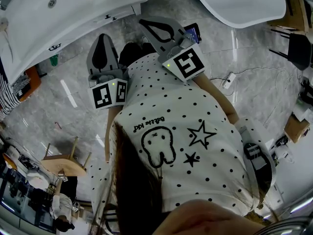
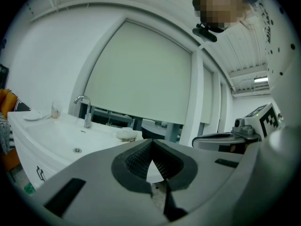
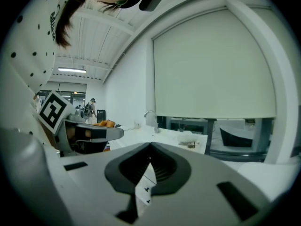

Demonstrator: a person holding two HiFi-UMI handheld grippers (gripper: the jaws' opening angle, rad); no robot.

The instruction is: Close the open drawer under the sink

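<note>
Two tongs were counted: the left tongs (image 1: 103, 37) and the right tongs (image 1: 144, 22). Two marker cubes were fitted, one per unit: the left cube (image 1: 108, 93) and the right cube (image 1: 188, 62). Two white basins were recorded: the left basin (image 1: 88, 4) and the right basin (image 1: 239, 4). One faucet (image 2: 83, 108), one drain (image 2: 76, 150) and one wooden stool (image 1: 66, 163) were recorded.

We see even, cool indoor light — a ceiling strip (image 3: 71, 70) glows — while fisheye bending and dark corners ring both gripper views.
</note>
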